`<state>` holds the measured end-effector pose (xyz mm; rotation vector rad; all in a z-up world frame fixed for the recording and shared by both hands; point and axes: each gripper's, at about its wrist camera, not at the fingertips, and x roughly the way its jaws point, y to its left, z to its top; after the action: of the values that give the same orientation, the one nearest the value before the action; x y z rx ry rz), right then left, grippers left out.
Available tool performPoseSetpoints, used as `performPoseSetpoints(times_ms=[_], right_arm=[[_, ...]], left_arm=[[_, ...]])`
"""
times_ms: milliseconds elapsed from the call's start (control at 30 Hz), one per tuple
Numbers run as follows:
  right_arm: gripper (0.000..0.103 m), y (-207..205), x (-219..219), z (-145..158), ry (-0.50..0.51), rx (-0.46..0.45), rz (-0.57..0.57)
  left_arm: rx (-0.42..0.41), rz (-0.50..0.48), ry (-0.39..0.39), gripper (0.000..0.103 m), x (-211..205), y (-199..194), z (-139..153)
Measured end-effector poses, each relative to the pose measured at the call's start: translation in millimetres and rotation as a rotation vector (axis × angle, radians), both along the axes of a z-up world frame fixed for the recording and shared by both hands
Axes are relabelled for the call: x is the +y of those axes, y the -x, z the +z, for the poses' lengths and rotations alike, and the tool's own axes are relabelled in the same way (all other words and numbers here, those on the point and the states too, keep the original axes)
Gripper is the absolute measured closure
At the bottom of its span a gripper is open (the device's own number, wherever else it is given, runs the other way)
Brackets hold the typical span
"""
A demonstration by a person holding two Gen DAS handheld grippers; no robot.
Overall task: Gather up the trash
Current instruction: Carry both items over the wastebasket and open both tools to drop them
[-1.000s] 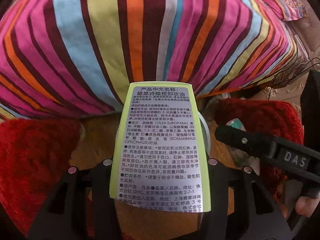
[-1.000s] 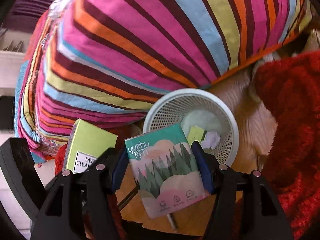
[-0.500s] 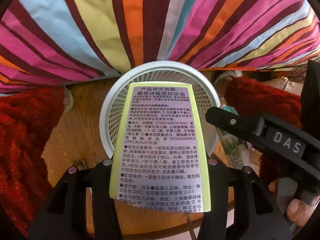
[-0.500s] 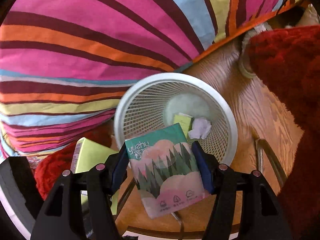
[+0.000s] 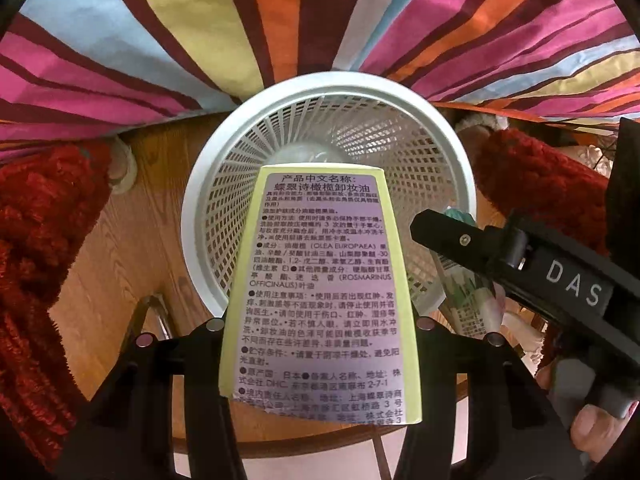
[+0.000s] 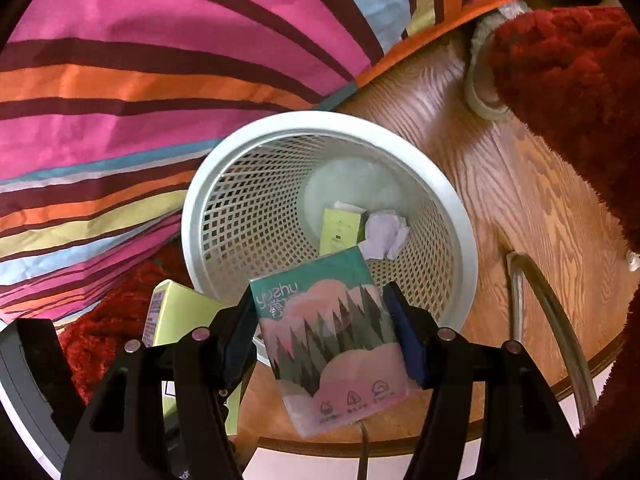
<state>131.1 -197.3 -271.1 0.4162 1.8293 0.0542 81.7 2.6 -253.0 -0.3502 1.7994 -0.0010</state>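
My left gripper [image 5: 320, 322] is shut on a tall yellow-green box [image 5: 320, 292] with a printed label, held above the near rim of a white mesh waste basket [image 5: 248, 140]. My right gripper [image 6: 320, 320] is shut on a tissue pack [image 6: 336, 344] printed with pink clouds and dark trees, also over the near rim of the basket [image 6: 224, 184]. Inside the basket lie a small green carton [image 6: 340, 232] and a crumpled white paper [image 6: 386, 236]. The yellow-green box [image 6: 184, 312] shows at the right wrist view's lower left, the right gripper's arm [image 5: 520, 264] at the left wrist view's right.
The basket stands on a round wooden stool top [image 6: 520, 200]. A striped bedcover [image 5: 320, 20] hangs right behind it. Red shaggy fabric [image 5: 40, 240] flanks the stool on both sides. A metal tube [image 6: 552, 312] curves by the stool's edge. A person's fingers [image 5: 592, 432] hold the right gripper's handle.
Both grippers have sunk and tipped downward toward the basket, which has grown larger and come fully into view. The box and tissue pack stay clamped as before.
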Motion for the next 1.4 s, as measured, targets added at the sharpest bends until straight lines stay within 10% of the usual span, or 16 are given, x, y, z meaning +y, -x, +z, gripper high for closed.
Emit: performPoseSetpoints(times_ms=[167, 267, 1400], right_arm=[[0.04, -3, 4, -4, -0.001, -0.009, 0.01], [0.023, -3, 6, -5, 0.017, -0.019, 0.01], [0.023, 1, -25, 30, -0.014, -0.125, -0.1]], left_arm=[[0.034, 0.002, 0.015, 0.052, 1, -1, -9], [0.045, -0.018, -0.018, 0.017, -2, -2, -13], [-0.005, 0.108, -0.058, 0.017, 26, 21, 21]])
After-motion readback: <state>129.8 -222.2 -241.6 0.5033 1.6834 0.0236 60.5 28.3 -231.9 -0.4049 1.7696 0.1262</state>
